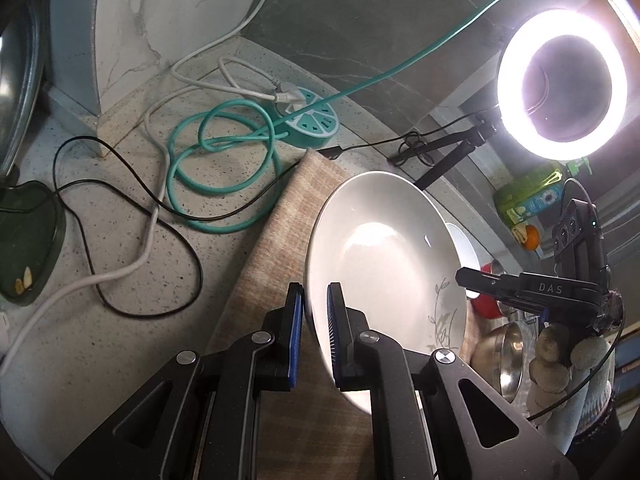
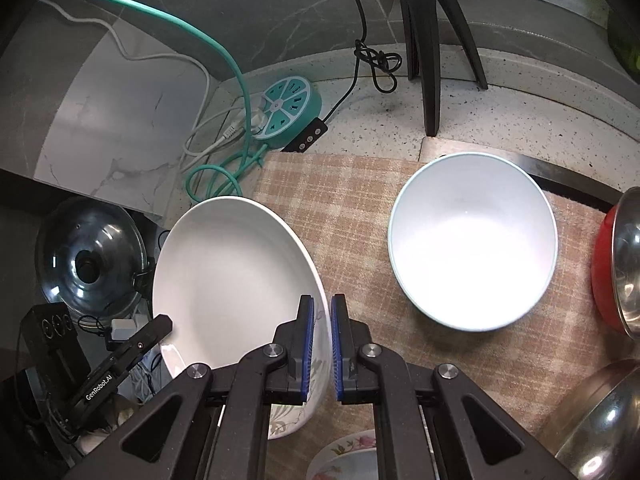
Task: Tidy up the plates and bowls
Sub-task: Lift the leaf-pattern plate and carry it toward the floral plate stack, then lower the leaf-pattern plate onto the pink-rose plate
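Note:
A white plate [image 1: 384,264] with a grey leaf print is tilted above the checked mat [image 1: 272,256], held from both sides. My left gripper [image 1: 316,294] is shut on its left rim. My right gripper [image 2: 322,306] is shut on the right rim of the same plate [image 2: 228,276]. The right gripper [image 1: 470,280] also shows in the left wrist view, at the plate's far edge with a gloved hand behind it. A white bowl [image 2: 472,240] with a pale blue rim stands on the mat [image 2: 344,200] to the right.
A red bowl [image 2: 604,272] with a steel bowl [image 2: 626,256] in it sits at the right edge, another steel bowl [image 2: 600,420] below. A flowered dish [image 2: 348,458] lies near. A teal power strip [image 2: 290,106], cables, tripod [image 2: 430,40], ring light [image 1: 560,84] and pot lid [image 2: 88,256] crowd the counter.

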Demonstrator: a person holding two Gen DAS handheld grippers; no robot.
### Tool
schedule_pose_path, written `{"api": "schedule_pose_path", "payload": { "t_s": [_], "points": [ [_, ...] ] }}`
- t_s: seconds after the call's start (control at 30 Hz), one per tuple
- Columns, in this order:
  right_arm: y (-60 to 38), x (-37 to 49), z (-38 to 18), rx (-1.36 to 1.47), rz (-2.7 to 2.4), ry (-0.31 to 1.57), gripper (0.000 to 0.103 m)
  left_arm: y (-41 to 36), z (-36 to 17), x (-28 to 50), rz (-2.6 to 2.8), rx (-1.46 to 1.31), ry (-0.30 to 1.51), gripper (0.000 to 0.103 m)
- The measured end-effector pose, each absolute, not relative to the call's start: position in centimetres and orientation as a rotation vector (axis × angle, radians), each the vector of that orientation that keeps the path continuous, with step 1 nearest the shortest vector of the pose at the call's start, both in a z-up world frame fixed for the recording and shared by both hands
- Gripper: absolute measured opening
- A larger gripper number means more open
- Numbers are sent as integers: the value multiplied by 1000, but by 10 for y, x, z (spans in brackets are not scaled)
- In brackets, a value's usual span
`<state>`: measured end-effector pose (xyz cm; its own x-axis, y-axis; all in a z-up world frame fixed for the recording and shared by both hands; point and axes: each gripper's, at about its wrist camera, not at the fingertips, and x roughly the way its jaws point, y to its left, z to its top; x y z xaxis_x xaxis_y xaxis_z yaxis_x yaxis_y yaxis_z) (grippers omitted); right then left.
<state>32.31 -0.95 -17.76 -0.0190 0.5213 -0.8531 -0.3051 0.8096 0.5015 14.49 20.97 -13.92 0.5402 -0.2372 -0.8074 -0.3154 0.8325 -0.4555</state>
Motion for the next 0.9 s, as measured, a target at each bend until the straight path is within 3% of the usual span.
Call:
{"api": "schedule_pose_path", "payload": {
  "t_s": [0.9],
  "points": [
    [-113,268,-160,201,660,1436,8,117,-128,89,31,-614,1011,10]
  ]
}}
